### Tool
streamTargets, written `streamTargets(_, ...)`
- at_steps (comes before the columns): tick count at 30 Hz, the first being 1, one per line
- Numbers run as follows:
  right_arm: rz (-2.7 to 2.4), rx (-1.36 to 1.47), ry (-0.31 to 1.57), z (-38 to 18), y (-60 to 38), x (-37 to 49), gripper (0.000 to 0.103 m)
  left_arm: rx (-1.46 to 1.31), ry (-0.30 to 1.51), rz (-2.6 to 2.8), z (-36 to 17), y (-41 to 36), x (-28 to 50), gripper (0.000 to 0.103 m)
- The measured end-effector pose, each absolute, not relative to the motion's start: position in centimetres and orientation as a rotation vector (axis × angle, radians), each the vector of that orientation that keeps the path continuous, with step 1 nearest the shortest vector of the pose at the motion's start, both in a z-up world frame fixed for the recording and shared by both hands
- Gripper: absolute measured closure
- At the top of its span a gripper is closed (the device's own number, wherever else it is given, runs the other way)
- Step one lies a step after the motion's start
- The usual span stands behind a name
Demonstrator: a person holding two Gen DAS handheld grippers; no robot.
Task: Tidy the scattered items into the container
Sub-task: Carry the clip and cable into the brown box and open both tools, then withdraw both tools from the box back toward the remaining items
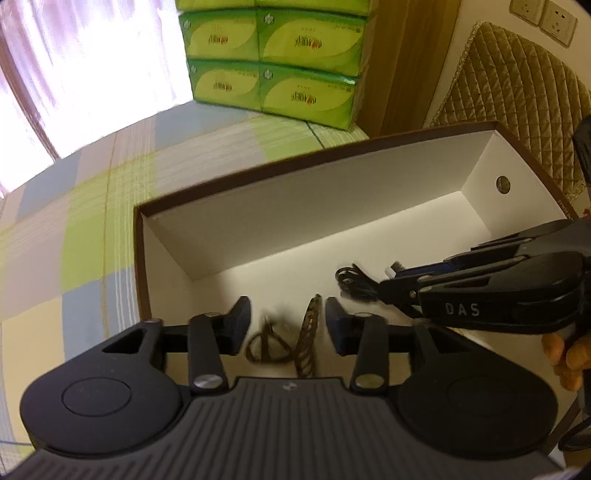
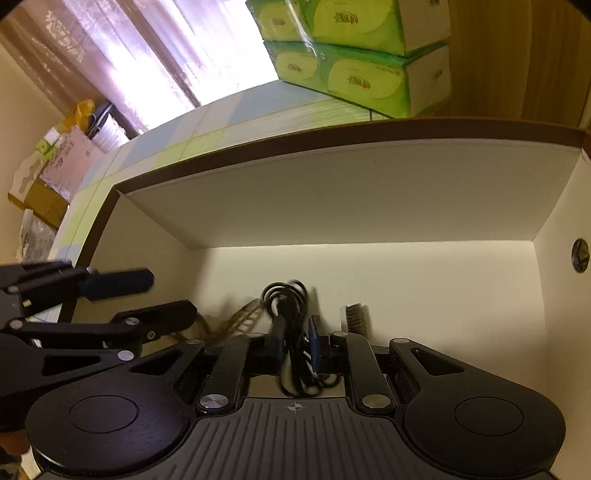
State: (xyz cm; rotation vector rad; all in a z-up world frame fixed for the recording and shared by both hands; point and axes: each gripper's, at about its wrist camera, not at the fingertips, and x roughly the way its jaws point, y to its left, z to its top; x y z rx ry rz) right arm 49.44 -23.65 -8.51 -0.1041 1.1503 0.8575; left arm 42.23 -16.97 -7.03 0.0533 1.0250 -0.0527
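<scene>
A long box (image 1: 258, 168) with a brown rim and white inside lies on the checked cloth; its far wall (image 2: 332, 192) fills the right wrist view. My left gripper (image 1: 290, 321) hangs open over the box's near left part. Below its gap lies a blurred brown patterned hair clip (image 1: 310, 328). From the right, my right gripper (image 1: 391, 282) reaches into the box, its fingers close together on a coiled black cable (image 1: 351, 282). That cable (image 2: 288, 299) runs between the right gripper (image 2: 295, 345) fingers. A small brush (image 2: 354, 314) lies on the box floor just right of it. The left gripper (image 2: 162, 299) shows open at left.
Stacked green tissue packs (image 1: 273, 66) stand behind the box on the checked tablecloth (image 1: 74, 221). A quilted chair cushion (image 1: 509, 92) and wall sockets (image 1: 543, 14) are at back right. A hand (image 1: 569, 354) holds the right gripper. Cartons and bags (image 2: 55, 166) sit beyond the table's left end.
</scene>
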Motion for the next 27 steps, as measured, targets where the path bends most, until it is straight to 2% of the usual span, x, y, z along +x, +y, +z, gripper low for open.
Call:
streamTargets(2, 0.86, -0.117, 1.141, -8.2, -23.8, 49.3, 0.04, 0.055, 1.013, -0.057, -6.6, -17.0, 42.1, 0.054)
streamTargets(3, 0.815, -0.123, 1.115, -7.9, -24.3, 49.2, 0.02, 0.058, 1.008, -0.056, -6.5, -17.0, 42.0, 0.053)
streamTargets(5, 0.817, -0.154, 1.062, -7.2, -24.8, 49.0, 0.018, 0.072, 0.998, -0.048, -6.2, -17.0, 41.6, 0.045)
streamTargets(9, 0.837, -0.221, 1.031, -6.0, -25.8, 48.2, 0.017, 0.065, 0.999, -0.048, -5.7, -17.0, 41.0, 0.039)
streamTargets(10, 0.839, -0.24, 1.025, -5.9, -26.0, 47.9, 0.01, 0.063, 0.998, -0.047, -5.5, -17.0, 40.8, 0.033)
streamTargets(12, 0.826, -0.282, 1.005, -5.6, -26.7, 47.2, 0.005, 0.067, 0.994, -0.04, -5.2, -17.1, 40.4, 0.028)
streamTargets(19, 0.81, -0.346, 0.98, -5.3, -27.4, 44.9, 0.005, 0.067, 1.007, -0.022, -4.5, -17.4, 38.8, 0.01)
streamTargets(27, 0.765, -0.329, 0.95, -4.1, -28.8, 42.6, 0.005, 0.056, 1.003, -0.022, -3.3, -18.0, 36.6, 0.008)
